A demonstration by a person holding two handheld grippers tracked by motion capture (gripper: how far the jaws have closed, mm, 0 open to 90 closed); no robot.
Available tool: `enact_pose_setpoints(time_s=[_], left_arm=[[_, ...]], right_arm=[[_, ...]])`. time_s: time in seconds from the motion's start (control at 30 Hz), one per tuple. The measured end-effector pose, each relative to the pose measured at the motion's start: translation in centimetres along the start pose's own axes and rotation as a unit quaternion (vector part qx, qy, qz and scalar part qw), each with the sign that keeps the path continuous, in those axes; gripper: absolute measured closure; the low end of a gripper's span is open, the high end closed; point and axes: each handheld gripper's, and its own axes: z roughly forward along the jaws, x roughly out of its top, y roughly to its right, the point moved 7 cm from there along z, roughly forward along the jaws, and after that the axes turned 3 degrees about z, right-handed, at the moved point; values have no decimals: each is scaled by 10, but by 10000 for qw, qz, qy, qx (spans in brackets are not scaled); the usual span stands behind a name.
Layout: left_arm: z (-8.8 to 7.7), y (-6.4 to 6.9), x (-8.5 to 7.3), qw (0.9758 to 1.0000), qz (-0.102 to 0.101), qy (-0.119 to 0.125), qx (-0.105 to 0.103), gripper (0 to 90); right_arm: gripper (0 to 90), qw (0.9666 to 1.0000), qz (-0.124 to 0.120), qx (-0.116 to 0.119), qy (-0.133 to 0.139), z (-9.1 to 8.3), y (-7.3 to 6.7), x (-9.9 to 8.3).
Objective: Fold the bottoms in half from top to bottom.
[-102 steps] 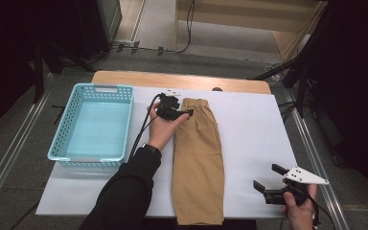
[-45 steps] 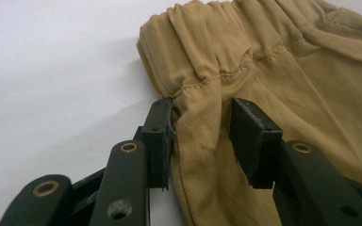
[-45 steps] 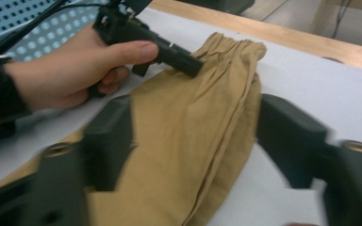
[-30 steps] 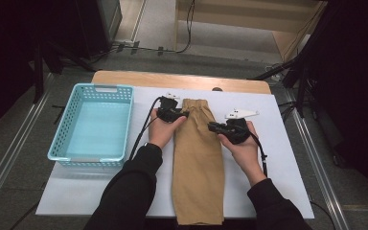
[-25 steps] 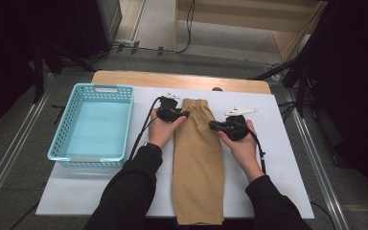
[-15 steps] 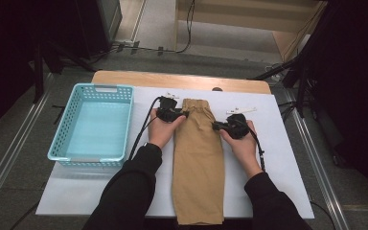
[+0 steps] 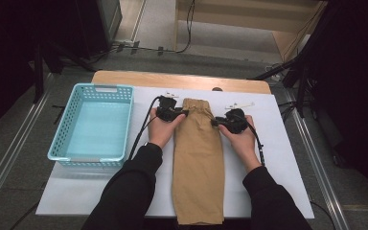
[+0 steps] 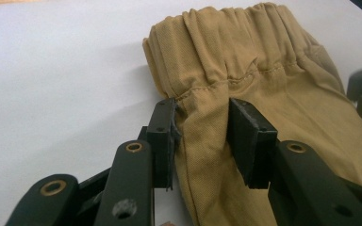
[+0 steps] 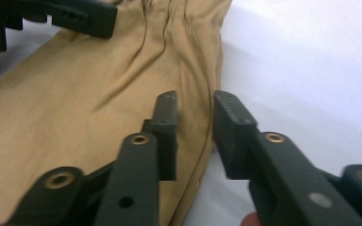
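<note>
Tan trousers (image 7: 199, 158), folded lengthwise, lie on the white table cover with the elastic waistband at the far end. My left gripper (image 7: 184, 113) is at the left edge just below the waistband. In the left gripper view the trousers (image 8: 264, 70) bunch up between my left gripper's (image 8: 201, 127) pads, which are shut on the cloth. My right gripper (image 7: 214, 122) is at the right edge a little nearer me. In the right gripper view my right gripper (image 9: 194, 122) straddles the edge of the trousers (image 9: 85, 94), its jaws a narrow gap apart and the cloth lying flat.
A light blue plastic basket (image 7: 106, 88) stands to the left of the trousers. The white cover (image 7: 278, 158) has bare room right of the trousers. The table's wooden far edge (image 7: 139, 76) shows behind. The left gripper's body (image 9: 66, 16) sits at the top left of the right gripper view.
My right gripper came from the table's near right corner up to the trousers' right edge by the waistband and settled there. The left gripper stayed put on the left edge.
</note>
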Motion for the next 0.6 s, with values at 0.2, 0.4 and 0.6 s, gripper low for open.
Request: enact_pose_setpoints(time_s=[0.2,0.4,0.6], left_arm=[[0,1,0,10000,-1,-6,-29,638],[-1,0,-1,9999,-55,-8,-127,640],[-2,0,-2,9999,-52,-79,-116,617]], right_arm=[[522,9999,43,-95,56,7,6,17],[510,9999,48,-67,-72,19,11,22],[511,9998,130,64,-114,26,11,21]])
